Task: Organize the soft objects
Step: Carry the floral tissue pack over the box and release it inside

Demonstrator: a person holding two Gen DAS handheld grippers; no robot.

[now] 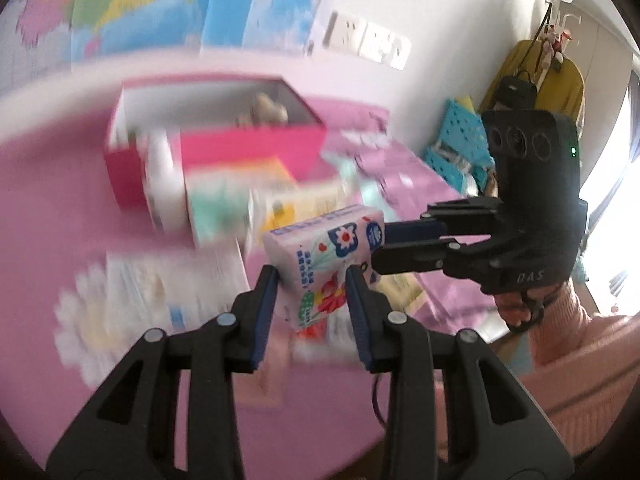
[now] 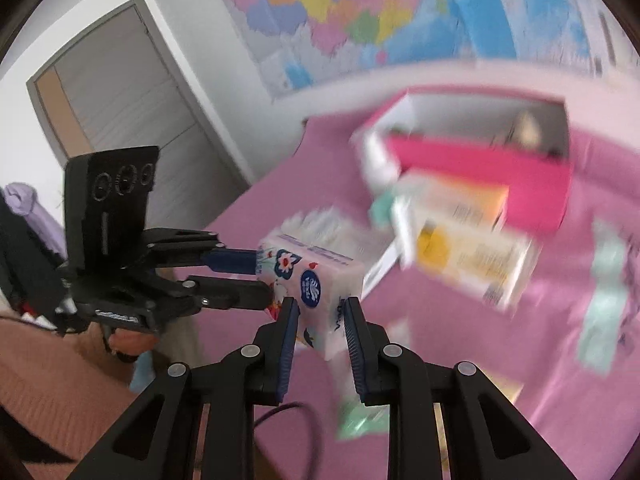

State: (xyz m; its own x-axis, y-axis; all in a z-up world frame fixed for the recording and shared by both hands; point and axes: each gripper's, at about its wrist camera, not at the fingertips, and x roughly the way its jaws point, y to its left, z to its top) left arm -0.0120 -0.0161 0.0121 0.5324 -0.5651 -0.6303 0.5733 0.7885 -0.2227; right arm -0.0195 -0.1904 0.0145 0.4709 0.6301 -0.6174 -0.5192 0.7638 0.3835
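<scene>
A small pink tissue pack (image 1: pixel 326 256) with a flower print is held in the air above the pink bed. My left gripper (image 1: pixel 312 280) is shut on its near end. My right gripper (image 1: pixel 378 246) comes in from the right and grips the pack's far end. In the right wrist view the same pack (image 2: pixel 316 292) sits between my right gripper's (image 2: pixel 320 312) fingers, with the left gripper (image 2: pixel 260 276) holding it from the left. Several other tissue packs (image 2: pixel 464 240) lie blurred on the bed.
An open pink box (image 1: pixel 216 140) with a tan soft thing inside stands at the back of the bed; it also shows in the right wrist view (image 2: pixel 480 168). A map (image 2: pixel 360 12) covers the wall. A blue crate (image 1: pixel 460 144) and hanging clothes are at the right.
</scene>
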